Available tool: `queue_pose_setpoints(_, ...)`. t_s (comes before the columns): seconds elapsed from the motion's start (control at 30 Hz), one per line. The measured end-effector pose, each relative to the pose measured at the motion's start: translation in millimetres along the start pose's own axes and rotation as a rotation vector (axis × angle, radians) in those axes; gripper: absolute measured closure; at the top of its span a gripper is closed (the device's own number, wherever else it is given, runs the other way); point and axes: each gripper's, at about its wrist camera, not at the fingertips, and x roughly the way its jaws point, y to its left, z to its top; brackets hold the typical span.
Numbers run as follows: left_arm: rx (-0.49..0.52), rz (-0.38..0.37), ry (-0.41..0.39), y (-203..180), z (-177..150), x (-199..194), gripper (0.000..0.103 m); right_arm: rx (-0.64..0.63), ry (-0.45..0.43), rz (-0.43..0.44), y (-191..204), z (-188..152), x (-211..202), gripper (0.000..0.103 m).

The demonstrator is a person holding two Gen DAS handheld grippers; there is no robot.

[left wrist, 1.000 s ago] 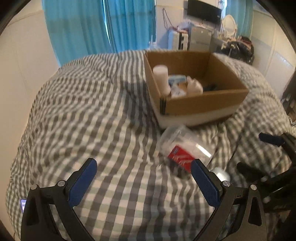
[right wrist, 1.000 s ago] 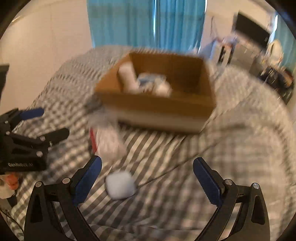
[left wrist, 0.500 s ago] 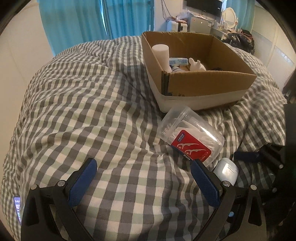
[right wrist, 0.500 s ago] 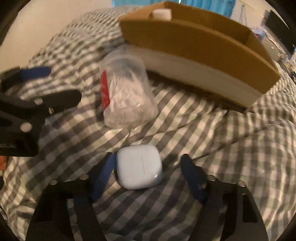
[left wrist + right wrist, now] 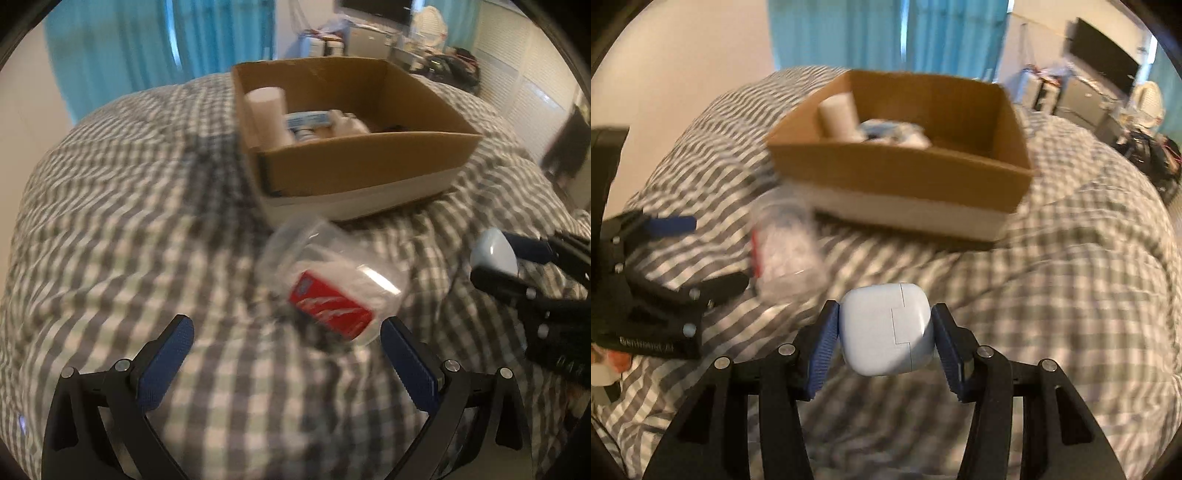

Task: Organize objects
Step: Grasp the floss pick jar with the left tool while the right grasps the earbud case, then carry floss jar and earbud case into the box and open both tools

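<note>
My right gripper (image 5: 884, 328) is shut on a pale blue earbud case (image 5: 886, 328) and holds it above the checked bedspread; the case also shows in the left wrist view (image 5: 493, 249). A cardboard box (image 5: 905, 173) stands beyond it with a white roll (image 5: 838, 116) and other items inside; it also shows in the left wrist view (image 5: 365, 158). A clear plastic tub with a red label (image 5: 332, 291) lies on its side in front of the box, also in the right wrist view (image 5: 786, 243). My left gripper (image 5: 282, 349) is open and empty just short of the tub.
The grey-and-white checked bedspread (image 5: 129, 229) covers the whole bed and bulges unevenly. Blue curtains (image 5: 886, 33) hang behind the bed. Cluttered furniture and a dark screen (image 5: 1100, 62) stand at the far right.
My right gripper has closed on the earbud case and lifted it off the bedspread toward the box. My left gripper has stayed open near the tub.
</note>
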Motion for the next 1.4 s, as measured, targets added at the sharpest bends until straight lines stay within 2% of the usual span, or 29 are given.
queue_pose_setpoints(0.07, 0.027, -0.004, 0.001, -7, 4, 5, 0.000, 0.041, -0.004, 0.020, -12, 4, 0, 0.052)
queue_pose_setpoints(0.13, 0.063, 0.002, -0.001, -15, 8, 10, 0.000, 0.075, 0.000, 0.079, -18, 1, 1, 0.052)
queue_pose_setpoints(0.3, 0.121, 0.010, 0.007, -28, 16, 24, 0.000, 0.083, -0.002, 0.104, -17, -3, 2, 0.052)
queue_pose_setpoints(0.37, 0.138, 0.036, 0.014, -31, 20, 33, 0.000, 0.091, 0.008, 0.114, -20, 3, 7, 0.052)
queue_pose_setpoints(0.63, 0.155, 0.023, 0.056, -33, 26, 58, 0.000, 0.095, 0.029, 0.115, -20, 3, 17, 0.052)
queue_pose_setpoints(0.8, 0.143, 0.011, 0.045, -32, 24, 59, 0.000, 0.094, 0.032, 0.102, -18, 4, 17, 0.052)
queue_pose_setpoints(0.97, 0.141, 0.014, 0.036, -33, 12, 45, 0.003, 0.113, 0.016, 0.087, -18, 0, 8, 0.052)
queue_pose_setpoints(1.17, 0.085, 0.012, 0.053, -27, -2, 18, 0.005, 0.134, -0.026, 0.063, -15, -8, -19, 0.052)
queue_pose_setpoints(1.27, 0.075, 0.036, 0.011, -25, -10, -3, 0.005, 0.149, -0.044, 0.062, -15, -11, -32, 0.052)
queue_pose_setpoints(1.4, 0.040, 0.015, -0.041, -29, -12, -32, 0.006, 0.142, -0.083, 0.066, -9, -13, -55, 0.052)
